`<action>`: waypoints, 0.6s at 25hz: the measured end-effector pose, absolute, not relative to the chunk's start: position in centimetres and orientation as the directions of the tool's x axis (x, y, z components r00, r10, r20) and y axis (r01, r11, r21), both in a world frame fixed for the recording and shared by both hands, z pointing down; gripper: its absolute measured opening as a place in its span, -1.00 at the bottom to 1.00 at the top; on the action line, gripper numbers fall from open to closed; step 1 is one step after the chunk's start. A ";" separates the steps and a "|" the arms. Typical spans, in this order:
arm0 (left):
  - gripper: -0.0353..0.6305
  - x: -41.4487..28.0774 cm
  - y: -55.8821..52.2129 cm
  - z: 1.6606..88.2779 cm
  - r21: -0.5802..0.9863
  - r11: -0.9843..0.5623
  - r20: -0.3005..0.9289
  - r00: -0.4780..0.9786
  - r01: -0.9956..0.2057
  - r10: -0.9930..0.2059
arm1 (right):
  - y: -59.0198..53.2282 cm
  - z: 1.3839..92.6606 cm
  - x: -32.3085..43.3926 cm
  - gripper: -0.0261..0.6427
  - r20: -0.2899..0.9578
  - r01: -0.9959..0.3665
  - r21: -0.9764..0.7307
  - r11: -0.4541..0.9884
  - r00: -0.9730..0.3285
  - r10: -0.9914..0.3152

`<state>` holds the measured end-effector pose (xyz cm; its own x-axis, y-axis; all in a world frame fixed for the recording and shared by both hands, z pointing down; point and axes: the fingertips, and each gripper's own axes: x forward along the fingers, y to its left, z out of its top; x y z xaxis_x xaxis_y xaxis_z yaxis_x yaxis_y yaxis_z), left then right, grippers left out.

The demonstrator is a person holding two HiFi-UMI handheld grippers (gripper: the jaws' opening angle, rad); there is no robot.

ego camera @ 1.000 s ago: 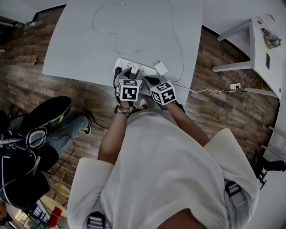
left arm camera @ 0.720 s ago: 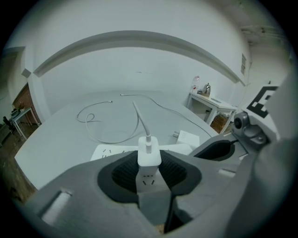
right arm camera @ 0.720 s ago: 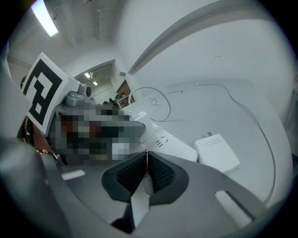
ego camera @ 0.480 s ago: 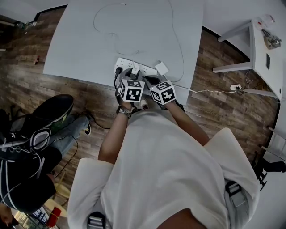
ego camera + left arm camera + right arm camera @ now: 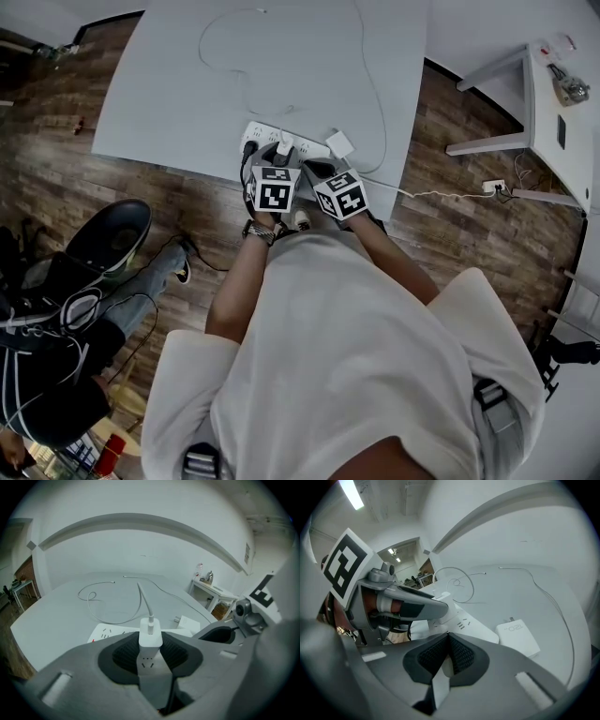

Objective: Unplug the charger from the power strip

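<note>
A white charger (image 5: 150, 640) stands upright on the white power strip (image 5: 108, 632) near the table's front edge, and its white cable (image 5: 143, 599) runs off across the tabletop. My left gripper (image 5: 150, 643) is shut on the charger, one pad against each side; the foot of the charger is hidden. From above, the same charger (image 5: 283, 147) shows on the strip (image 5: 251, 131) just beyond the left gripper (image 5: 281, 155). My right gripper (image 5: 447, 638) is shut with its tips together, low over the strip's (image 5: 466, 623) right end, holding nothing I can see. It sits right beside the left one (image 5: 317, 170).
A second white charger (image 5: 517, 637) lies loose on the table to the right of the strip, also seen from above (image 5: 338, 142). The white table (image 5: 169, 84) ends just before the grippers. A seated person (image 5: 84, 291) is at the left, a small white table (image 5: 553, 103) at the right.
Neither gripper has visibly moved and the charger stands as before. The seated person's foot at the left has shifted a little lower.
</note>
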<state>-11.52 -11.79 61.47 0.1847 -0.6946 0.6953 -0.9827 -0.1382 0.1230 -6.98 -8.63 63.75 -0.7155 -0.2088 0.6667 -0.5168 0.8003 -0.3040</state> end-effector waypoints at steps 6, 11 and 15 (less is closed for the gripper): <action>-0.46 -11.7 -11.8 61.5 0.222 -0.087 0.674 0.217 -0.971 -0.706 | -8.8 63.9 -7.1 -0.91 0.663 -0.524 -0.309 0.793 -0.717 -0.216; -0.47 -11.5 -12.2 61.6 0.095 -0.162 0.706 0.181 -0.982 -0.684 | -9.0 63.8 -6.9 -0.91 0.662 -0.528 -0.316 0.788 -0.718 -0.216; -0.47 -11.2 -12.2 61.6 0.004 -0.198 0.713 0.141 -0.980 -0.686 | -9.0 63.8 -7.0 -0.92 0.662 -0.528 -0.313 0.789 -0.718 -0.217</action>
<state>-11.20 -12.18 61.65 0.1415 -0.6863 0.7135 -0.9803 -0.1976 0.0043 -6.96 -8.99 63.79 -0.7176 -0.2171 0.6618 -0.5279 0.7893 -0.3135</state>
